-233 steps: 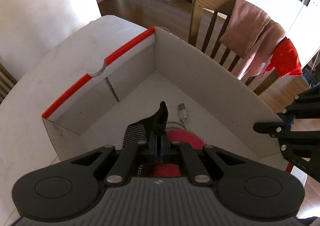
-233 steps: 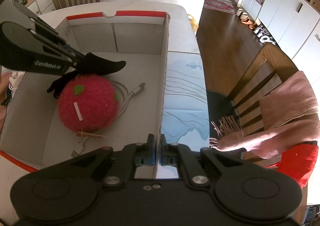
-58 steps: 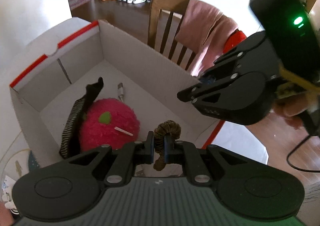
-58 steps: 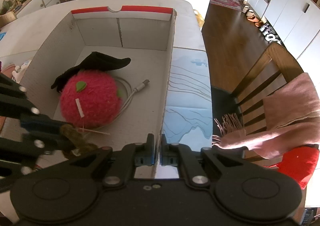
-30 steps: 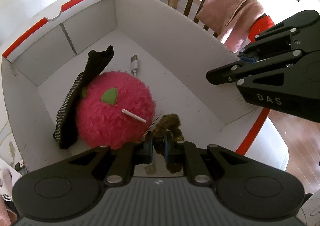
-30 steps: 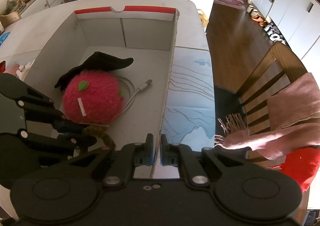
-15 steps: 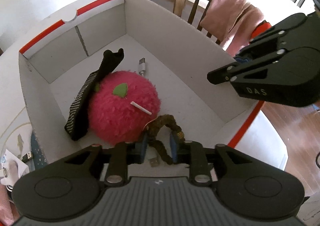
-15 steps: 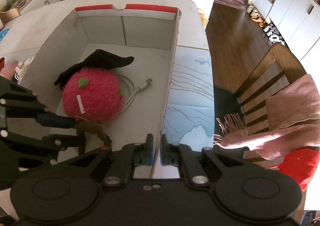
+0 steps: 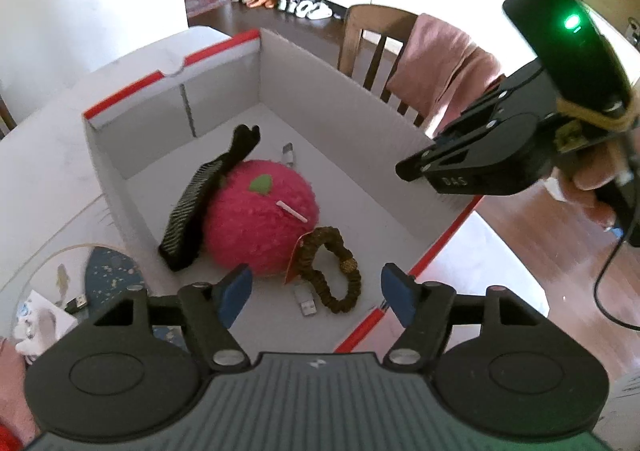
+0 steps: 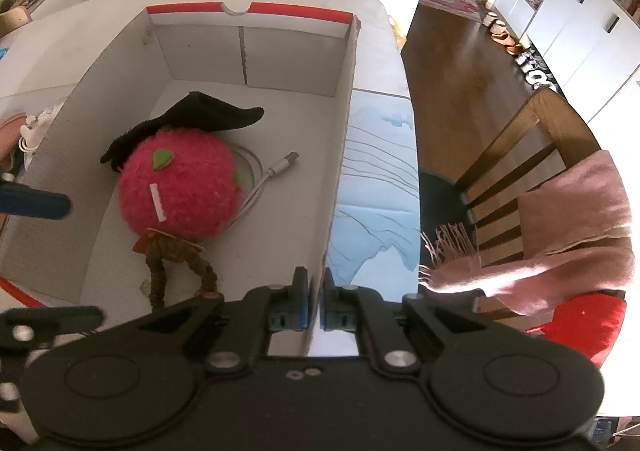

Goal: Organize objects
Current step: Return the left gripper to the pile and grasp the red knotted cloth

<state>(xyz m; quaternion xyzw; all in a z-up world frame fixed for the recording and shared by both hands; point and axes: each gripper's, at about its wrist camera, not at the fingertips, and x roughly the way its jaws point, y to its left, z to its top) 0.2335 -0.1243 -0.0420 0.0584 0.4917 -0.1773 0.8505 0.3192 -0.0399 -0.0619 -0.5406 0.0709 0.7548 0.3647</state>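
The left gripper [image 9: 316, 293] has just spread wide, dropping the brown hair tie [image 9: 328, 269] into the box [image 9: 352, 107] right ahead, while the right gripper [image 10: 315, 301] pinches the box wall.

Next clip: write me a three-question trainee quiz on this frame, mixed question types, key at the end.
1. True or false: the left gripper holds the brown hair tie.
2. What does the right gripper pinch? A) the white cable B) the wall of the box C) the black sock
3. Fill in: the hair tie lies on the box floor against the pink plush ____.

Key: 1 false, the gripper is open and the tie lies free. 2 B. 3 ball.
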